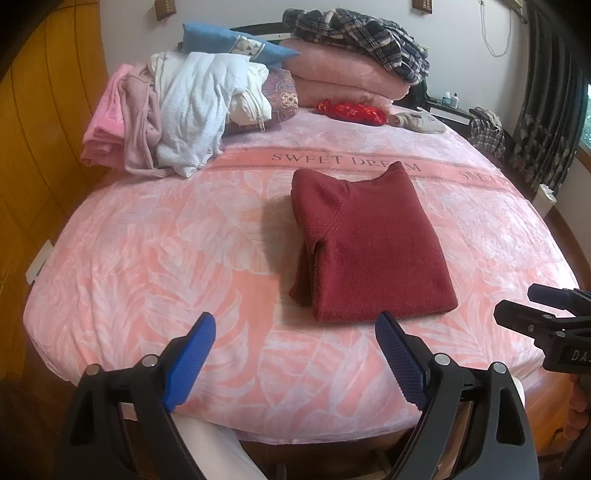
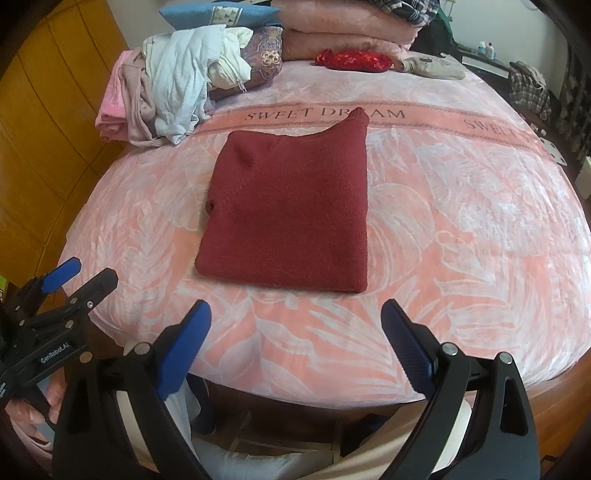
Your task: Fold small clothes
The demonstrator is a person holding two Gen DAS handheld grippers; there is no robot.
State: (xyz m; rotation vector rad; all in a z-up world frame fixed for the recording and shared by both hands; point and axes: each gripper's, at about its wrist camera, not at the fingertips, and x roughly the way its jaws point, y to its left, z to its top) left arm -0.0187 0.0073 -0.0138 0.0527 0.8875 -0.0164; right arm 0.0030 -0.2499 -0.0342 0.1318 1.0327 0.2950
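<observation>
A dark red knit sweater (image 1: 369, 243) lies folded into a neat rectangle on the pink leaf-print bed cover (image 1: 166, 258); it also shows in the right wrist view (image 2: 291, 214). My left gripper (image 1: 295, 328) is open and empty, held above the bed's near edge just short of the sweater. My right gripper (image 2: 295, 314) is open and empty, also near the front edge just before the sweater's near hem. The left gripper shows at the left of the right wrist view (image 2: 79, 275), and the right gripper at the right edge of the left wrist view (image 1: 517, 302).
A heap of unfolded white and pink clothes (image 1: 177, 114) lies at the bed's far left. Folded pink blankets (image 1: 343, 77) with a plaid garment (image 1: 365, 33), a blue pillow (image 1: 236, 42) and a red pouch (image 1: 351, 110) sit at the head. A wooden wardrobe (image 1: 44, 147) stands on the left.
</observation>
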